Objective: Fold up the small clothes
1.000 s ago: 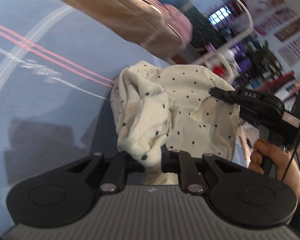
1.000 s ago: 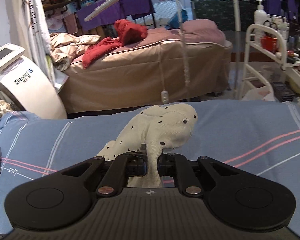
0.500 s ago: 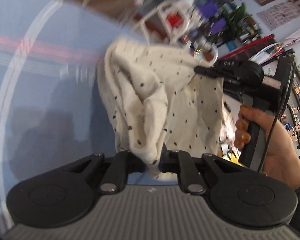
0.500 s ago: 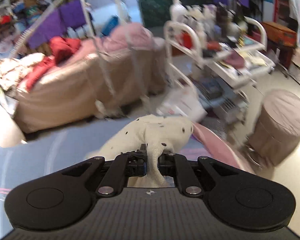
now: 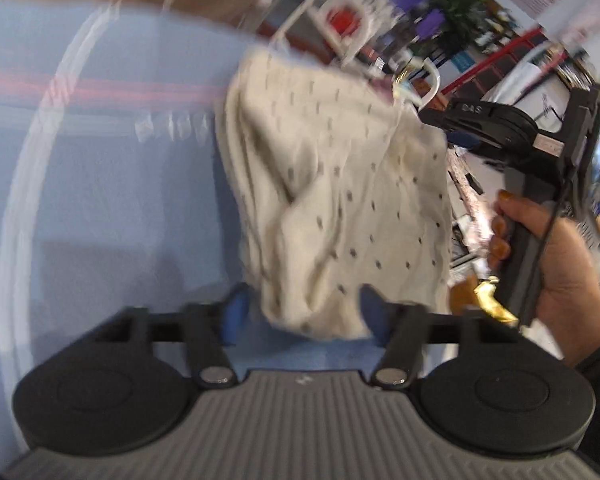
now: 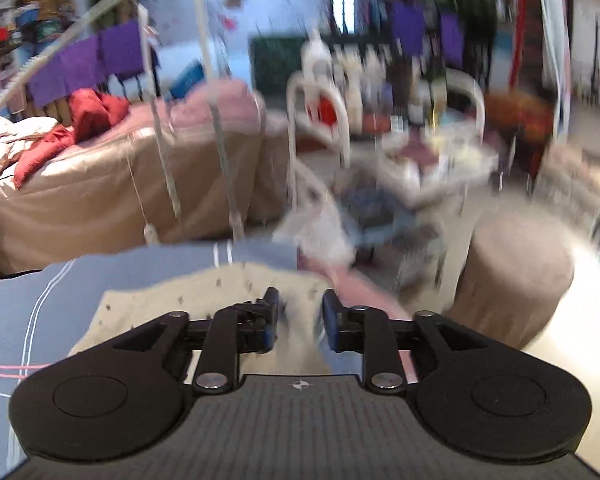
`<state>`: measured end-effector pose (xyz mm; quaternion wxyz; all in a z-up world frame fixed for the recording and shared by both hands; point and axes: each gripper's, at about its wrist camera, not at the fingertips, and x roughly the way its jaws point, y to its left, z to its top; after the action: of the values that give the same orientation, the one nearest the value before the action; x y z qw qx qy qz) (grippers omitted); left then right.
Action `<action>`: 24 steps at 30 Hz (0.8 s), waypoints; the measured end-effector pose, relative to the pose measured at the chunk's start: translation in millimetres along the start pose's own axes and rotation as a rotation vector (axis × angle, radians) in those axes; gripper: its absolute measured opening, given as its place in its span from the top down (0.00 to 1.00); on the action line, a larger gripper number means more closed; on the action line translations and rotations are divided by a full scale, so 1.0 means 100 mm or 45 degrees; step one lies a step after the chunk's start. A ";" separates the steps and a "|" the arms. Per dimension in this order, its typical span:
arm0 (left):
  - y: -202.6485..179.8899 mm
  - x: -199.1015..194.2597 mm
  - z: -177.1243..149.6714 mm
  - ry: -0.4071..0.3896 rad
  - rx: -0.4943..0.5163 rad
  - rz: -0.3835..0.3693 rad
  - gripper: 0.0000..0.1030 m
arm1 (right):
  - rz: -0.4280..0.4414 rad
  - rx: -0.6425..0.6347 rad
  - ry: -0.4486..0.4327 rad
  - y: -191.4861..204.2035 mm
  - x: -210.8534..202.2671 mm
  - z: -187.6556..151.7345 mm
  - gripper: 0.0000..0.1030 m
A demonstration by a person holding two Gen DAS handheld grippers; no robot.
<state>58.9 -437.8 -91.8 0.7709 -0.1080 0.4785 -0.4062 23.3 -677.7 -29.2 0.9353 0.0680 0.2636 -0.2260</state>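
A cream garment with dark dots (image 5: pixel 340 200) hangs bunched over the blue striped bed cover (image 5: pixel 100 200). My left gripper (image 5: pixel 304 316) is open, its jaws wide on either side of the cloth's lower edge. My right gripper (image 5: pixel 436 116) shows in the left wrist view at the garment's upper right corner. In the right wrist view the right gripper (image 6: pixel 298 316) is open, with the garment (image 6: pixel 204 292) lying between and under its jaws. Both views are motion-blurred.
A tan massage bed (image 6: pixel 120 184) with red cloth (image 6: pixel 80 116) stands behind the blue bed cover (image 6: pixel 60 292). A white trolley (image 6: pixel 380 128) with clutter and a round tan stool (image 6: pixel 516 272) stand to the right on the floor.
Both grippers were shut on the garment and are now open. The garment has dropped lower and spread. Both cameras have swung to the right.
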 end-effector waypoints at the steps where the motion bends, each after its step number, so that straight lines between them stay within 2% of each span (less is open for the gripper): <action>1: -0.01 -0.13 -0.02 -0.056 0.070 0.016 0.37 | 0.008 -0.024 -0.046 0.01 -0.10 -0.01 0.39; 4: -0.10 -0.37 0.01 -0.185 0.267 0.009 0.41 | 0.081 -0.036 -0.099 -0.05 -0.37 -0.08 0.42; 5: -0.13 -0.42 0.02 -0.209 0.330 0.002 0.43 | 0.108 -0.030 -0.082 -0.09 -0.44 -0.12 0.51; 6: -0.17 -0.44 0.03 -0.218 0.385 -0.009 0.50 | 0.122 -0.022 -0.060 -0.13 -0.50 -0.18 0.62; 7: -0.20 -0.44 0.04 -0.213 0.416 -0.018 0.58 | 0.120 -0.001 -0.034 -0.17 -0.56 -0.25 0.66; 10: -0.33 -0.30 0.11 -0.164 0.447 -0.049 0.64 | 0.134 0.086 0.078 -0.29 -0.65 -0.52 0.72; 12: -0.43 -0.17 0.10 -0.126 0.477 -0.026 0.64 | 0.171 0.077 0.115 -0.29 -0.70 -0.71 0.72; 15: -0.50 -0.01 -0.02 -0.089 0.533 0.072 0.63 | 0.125 0.069 0.201 -0.29 -0.67 -0.94 0.72; 17: -0.51 0.10 -0.07 -0.043 0.568 0.118 0.58 | 0.135 0.103 0.175 -0.34 -0.67 -0.99 0.72; 20: -0.51 0.20 -0.10 -0.044 0.623 0.144 0.53 | 0.121 0.033 0.185 -0.27 -0.66 -0.98 0.72; 23: -0.51 0.18 -0.09 -0.042 0.615 0.129 0.49 | 0.112 0.019 0.198 -0.27 -0.67 -1.01 0.71; 24: -0.52 0.16 -0.07 -0.038 0.615 0.124 0.43 | 0.109 0.028 0.204 -0.28 -0.69 -1.02 0.70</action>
<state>29.4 -481.6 -77.5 0.8001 0.0965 0.3606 -0.4696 -88.9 -650.9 -80.5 0.9193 0.1072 0.3319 -0.1825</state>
